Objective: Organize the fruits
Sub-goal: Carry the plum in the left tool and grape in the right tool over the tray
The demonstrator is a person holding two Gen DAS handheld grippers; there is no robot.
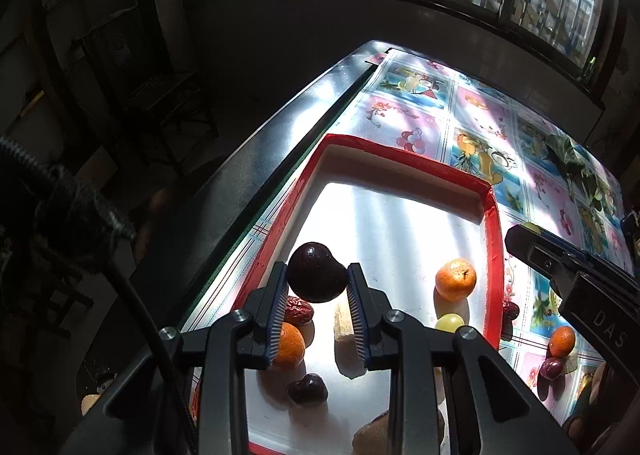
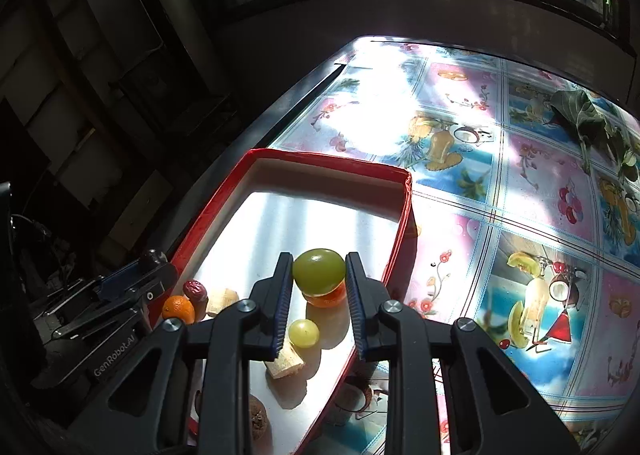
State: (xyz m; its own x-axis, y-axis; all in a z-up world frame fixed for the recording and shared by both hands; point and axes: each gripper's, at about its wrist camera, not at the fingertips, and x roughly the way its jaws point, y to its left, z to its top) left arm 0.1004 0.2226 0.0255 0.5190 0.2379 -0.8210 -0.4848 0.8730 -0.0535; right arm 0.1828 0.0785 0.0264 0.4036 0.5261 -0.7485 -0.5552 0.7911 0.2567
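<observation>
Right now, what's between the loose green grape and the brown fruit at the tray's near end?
A pale cut chunk lies between the green grape and the brown fruit on the tray, in the right wrist view.

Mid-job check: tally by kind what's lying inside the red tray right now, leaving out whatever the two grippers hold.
Mandarins: 2
Green grapes: 1
Red dates: 1
Dark plums: 1
Pale cut pieces: 2
Kiwis: 1
Total in the red tray: 8
</observation>
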